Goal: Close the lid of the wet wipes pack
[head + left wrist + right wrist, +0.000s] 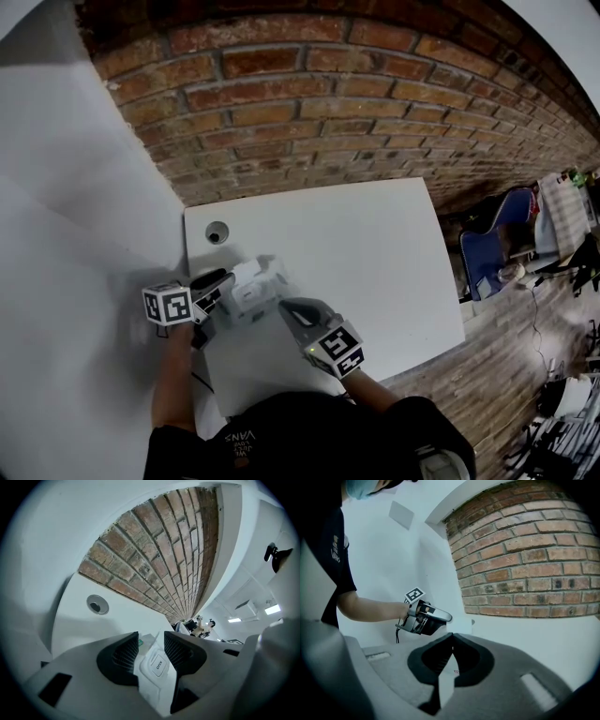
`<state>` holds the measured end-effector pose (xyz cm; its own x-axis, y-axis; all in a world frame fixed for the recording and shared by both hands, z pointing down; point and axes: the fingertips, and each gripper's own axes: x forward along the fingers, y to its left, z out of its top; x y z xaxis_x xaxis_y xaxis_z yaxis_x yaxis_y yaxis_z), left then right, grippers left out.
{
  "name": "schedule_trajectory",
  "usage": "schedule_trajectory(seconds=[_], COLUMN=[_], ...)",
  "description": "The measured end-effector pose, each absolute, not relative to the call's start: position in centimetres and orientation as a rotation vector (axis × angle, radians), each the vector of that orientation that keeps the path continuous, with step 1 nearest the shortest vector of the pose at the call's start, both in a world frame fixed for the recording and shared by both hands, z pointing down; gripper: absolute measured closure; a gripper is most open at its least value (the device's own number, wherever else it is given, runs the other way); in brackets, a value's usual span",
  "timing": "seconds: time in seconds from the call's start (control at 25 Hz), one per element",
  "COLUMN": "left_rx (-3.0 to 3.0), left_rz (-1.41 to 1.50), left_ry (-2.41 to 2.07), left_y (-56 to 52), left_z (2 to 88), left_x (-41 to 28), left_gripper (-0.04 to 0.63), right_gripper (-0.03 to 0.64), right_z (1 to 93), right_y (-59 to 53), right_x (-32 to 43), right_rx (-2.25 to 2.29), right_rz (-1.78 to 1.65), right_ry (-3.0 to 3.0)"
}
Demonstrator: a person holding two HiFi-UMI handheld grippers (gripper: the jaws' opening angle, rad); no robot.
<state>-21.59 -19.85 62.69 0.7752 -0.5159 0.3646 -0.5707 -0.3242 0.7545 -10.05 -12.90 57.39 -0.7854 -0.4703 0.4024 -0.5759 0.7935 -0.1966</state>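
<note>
In the head view, the wet wipes pack (257,287) lies near the front left corner of the white table (375,234), just in front of a round hole (217,232) in the tabletop. The left gripper (223,281) comes at the pack from the left end. The right gripper (285,307) touches it from the near right. From this height I cannot tell for sure whether the lid stands up or lies flat.

In the left gripper view, the jaws stand narrowly apart and the pack fills the gap between them, so this tool appears to be clamping the pack's end and holding it steady. The lid (158,664), marked OPEN, sits right between the jaws and looks close to flat.

In the right gripper view, the jaw tips meet and nothing is clearly pinched between them. White pack surface shows through the gap behind the tips.

The step in hand seems to be pressing the lid down. The closed right tips serve as a pusher while the left tool braces the pack. The next move calls for a firm, straight push on the lid's free edge until it seats, with the left grip kept tight so the pack does not slide.
</note>
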Motion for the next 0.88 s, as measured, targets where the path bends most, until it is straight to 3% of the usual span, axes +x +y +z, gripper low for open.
schedule_trajectory(seconds=[0.88], left_rx=[2.025], left_rz=[-0.035], left_ry=[-0.738], left_y=[-16.3], left_z=[60.3], left_x=[-19.4], left_gripper=[0.465], right_gripper=[0.618], right_z=[56.4], right_y=[-11.9], right_x=[-11.0], right_rx=[0.785], right_rz=[0.41], right_ry=[-2.669])
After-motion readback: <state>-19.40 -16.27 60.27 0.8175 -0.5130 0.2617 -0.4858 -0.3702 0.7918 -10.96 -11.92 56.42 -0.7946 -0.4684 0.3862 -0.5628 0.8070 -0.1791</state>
